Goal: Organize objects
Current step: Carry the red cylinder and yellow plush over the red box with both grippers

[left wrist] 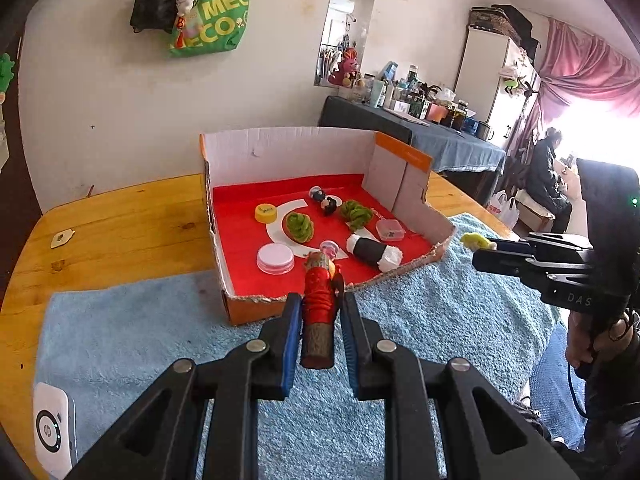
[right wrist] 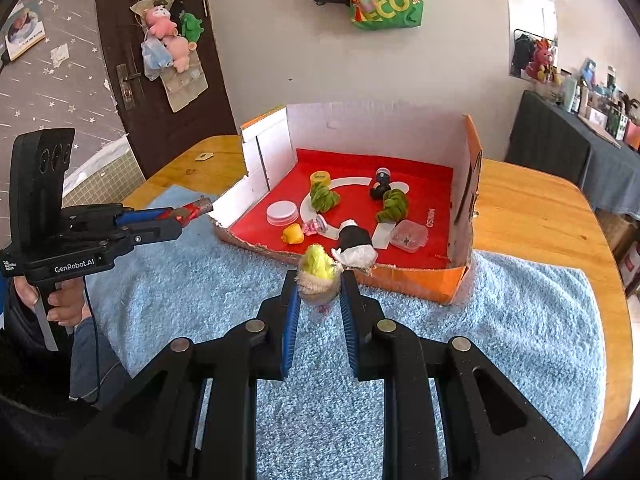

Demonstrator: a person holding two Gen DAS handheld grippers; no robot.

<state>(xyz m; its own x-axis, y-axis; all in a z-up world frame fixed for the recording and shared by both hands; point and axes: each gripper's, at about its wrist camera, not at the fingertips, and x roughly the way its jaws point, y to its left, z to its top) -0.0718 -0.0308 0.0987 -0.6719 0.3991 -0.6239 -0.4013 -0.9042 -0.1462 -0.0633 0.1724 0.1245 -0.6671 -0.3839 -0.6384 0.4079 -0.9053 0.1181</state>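
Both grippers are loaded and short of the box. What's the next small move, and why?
Probably ease the left gripper forward over the box's low front edge. It grips the red-wrapped stick above the blue towel, just short of the red floor, and bare floor shows ahead.

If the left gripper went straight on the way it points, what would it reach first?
Probably the cardboard box: its low front wall lies just ahead of the left gripper, which holds a red-wrapped stick. If it clears the wall, the small pink jar is next; depth unclear.
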